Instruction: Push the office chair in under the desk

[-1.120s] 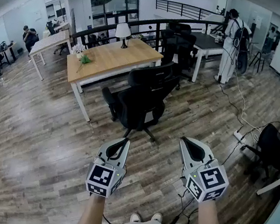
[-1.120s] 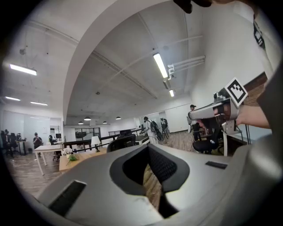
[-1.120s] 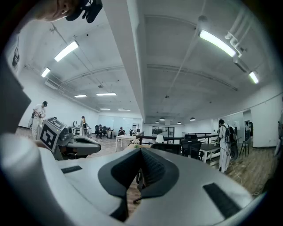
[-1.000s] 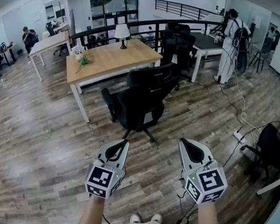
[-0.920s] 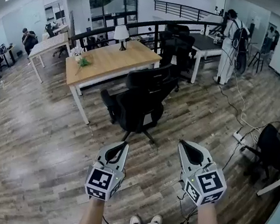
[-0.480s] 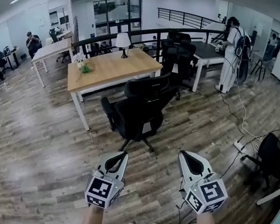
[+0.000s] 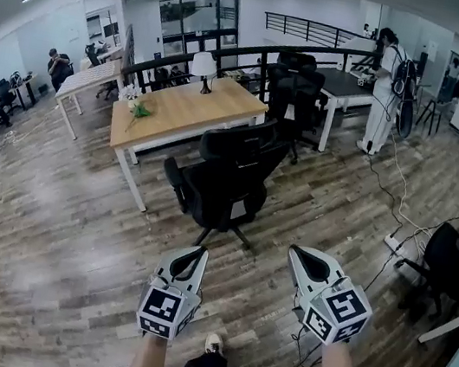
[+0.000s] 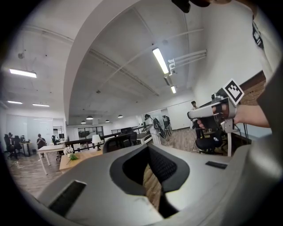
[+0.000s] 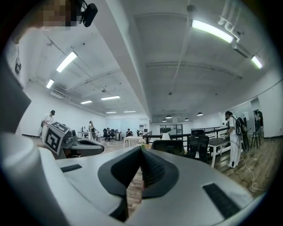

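- The office chair (image 7: 225, 182), black with a high back, is seen standing on the wooden floor (image 7: 56, 218) just beside the near long edge of the desk (image 7: 180, 112), toward that desk's right corner.
- Its backrest is turned toward the person and its seat toward the desk; how far the seat reaches beneath the top cannot be told.
- The chair is set at a slant to the desk's edge, with one armrest showing at its left side.
- On the light wooden desk top, a lamp (image 7: 203, 66) with a white shade is placed at the far edge, and a small green plant (image 7: 140, 108) near the left end.
- The left gripper (image 7: 197, 254) is held level above the floor, well short of the chair; its jaws are clenched together with nothing between them.
- The right gripper (image 7: 297, 256) is held alongside it, likewise apart from the chair, its jaws also pressed together and empty.
- Beyond the desk's right end, more black chairs (image 7: 294, 89) are gathered at a dark table (image 7: 352, 84).
- A person in white (image 7: 388, 74) is seen standing at that table's far right side.
- Cables (image 7: 401, 208) are trailed across the floor at the right.
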A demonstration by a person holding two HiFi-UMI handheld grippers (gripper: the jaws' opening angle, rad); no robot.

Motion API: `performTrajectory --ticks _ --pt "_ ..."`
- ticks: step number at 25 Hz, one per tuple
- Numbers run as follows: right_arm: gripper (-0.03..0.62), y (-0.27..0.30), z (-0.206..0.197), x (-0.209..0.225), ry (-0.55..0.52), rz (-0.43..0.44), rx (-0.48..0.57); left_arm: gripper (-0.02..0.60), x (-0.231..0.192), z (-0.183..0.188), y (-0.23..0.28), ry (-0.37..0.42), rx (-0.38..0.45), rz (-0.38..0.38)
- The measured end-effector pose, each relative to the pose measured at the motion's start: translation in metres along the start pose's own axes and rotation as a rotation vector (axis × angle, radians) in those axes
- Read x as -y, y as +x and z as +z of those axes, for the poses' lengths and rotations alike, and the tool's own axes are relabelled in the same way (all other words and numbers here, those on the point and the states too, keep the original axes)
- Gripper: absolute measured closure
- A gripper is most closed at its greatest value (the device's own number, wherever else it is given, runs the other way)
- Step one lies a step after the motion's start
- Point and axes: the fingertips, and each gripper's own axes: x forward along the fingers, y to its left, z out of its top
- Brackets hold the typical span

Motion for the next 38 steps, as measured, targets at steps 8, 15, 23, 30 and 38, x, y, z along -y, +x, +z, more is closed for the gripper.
performTrajectory --ticks 8,15,23,30,38 --pt "0.592 0.044 -0.005 0.038 -0.003 -0.006 -0.001 0.571 -0.026 -0.01 0.053 -0.018 0.015 -0.006" --pt "0.592 0.108 0.003 0.082 -0.04 -0.016 0.0 0.571 -0.077 -0.007 0.119 0.029 0.029 0.017" --pt "0.589 0.176 0.003 0.135 -0.059 -0.066 -0.004 0.571 -0.124 -0.019 0.189 0.013 0.024 0.014" --pt "0.588 0.219 0.011 0.165 -0.031 -0.077 -0.003 0.571 -0.155 -0.022 0.231 0.007 0.011 0.0" --pt "0.586 0.266 0.005 0.175 -0.05 -0.068 -0.014 0.571 -0.189 -0.032 0.264 -0.001 0.002 -0.005"
